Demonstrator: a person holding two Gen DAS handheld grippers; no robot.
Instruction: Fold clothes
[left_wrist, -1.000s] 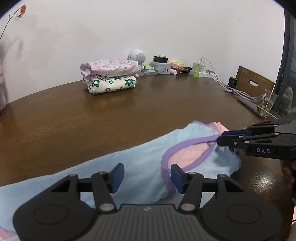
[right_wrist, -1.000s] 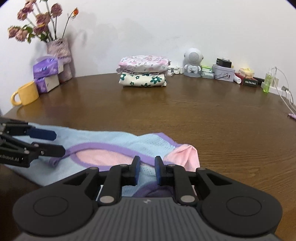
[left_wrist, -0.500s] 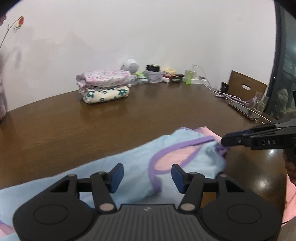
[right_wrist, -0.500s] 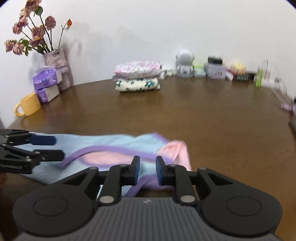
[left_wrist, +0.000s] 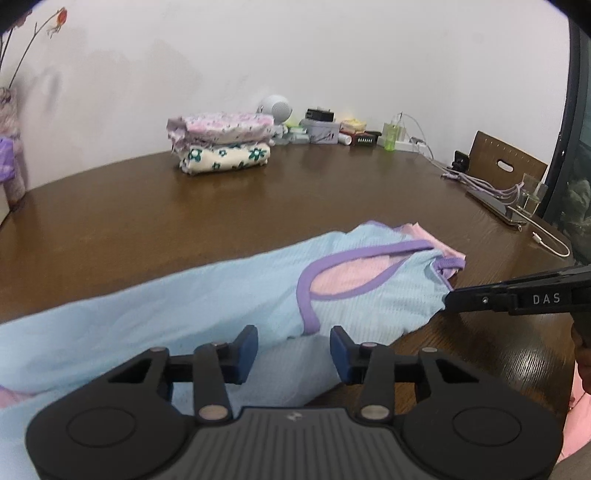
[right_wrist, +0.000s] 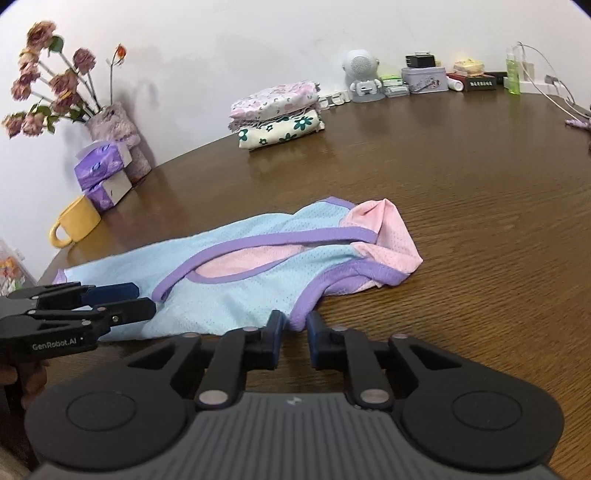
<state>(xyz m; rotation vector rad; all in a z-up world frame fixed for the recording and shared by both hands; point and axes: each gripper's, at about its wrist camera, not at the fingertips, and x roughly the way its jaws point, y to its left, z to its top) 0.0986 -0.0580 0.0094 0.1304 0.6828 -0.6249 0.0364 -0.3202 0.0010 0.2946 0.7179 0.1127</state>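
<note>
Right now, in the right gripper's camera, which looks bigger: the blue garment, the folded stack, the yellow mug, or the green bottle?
1. Blue garment, nearest, so flattered.
2. Folded stack.
3. Yellow mug.
4. Green bottle, farthest, so its true size is unsure.

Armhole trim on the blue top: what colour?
Purple trim; the right wrist view shows it best.

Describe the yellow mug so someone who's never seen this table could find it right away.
Start at the vase of dried flowers against the wall on the table's left side. Just in front sit purple tissue packs; the yellow mug stands beside them, the only yellow, handled cup there.
</note>
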